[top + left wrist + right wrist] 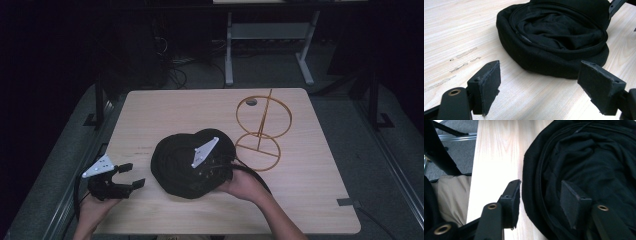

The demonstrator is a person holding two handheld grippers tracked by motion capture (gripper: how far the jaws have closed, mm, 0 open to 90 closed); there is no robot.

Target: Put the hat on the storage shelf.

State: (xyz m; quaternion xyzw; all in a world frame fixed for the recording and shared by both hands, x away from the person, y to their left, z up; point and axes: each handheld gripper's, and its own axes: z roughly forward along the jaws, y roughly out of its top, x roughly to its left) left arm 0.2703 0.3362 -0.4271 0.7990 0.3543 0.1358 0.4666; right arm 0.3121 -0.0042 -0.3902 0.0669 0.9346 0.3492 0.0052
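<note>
Here the right gripper [540, 202] straddles the black hat's [187, 162] six-o'clock rim, fingers half-closed for a pinch, while the left gripper [539, 87] waits wide at nine o'clock.

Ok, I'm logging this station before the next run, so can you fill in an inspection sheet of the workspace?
Surface: light wooden table, faint scuff marks near its left side.
Job's things: round black fabric cap, lying opening-up, cloth bunched inside.
Clutter: gold wire hat stand of two rings and a rod, lying right of the cap.
Grippers: left gripper open, hovering left of the cap, nothing between the jaws; right gripper straddles the cap's rim, one jaw outside, one inside, pads not visibly pressing.
Cables: black cable trailing from the left gripper.
Surroundings: dark room, grey floor, white desk frame behind the table.
</note>
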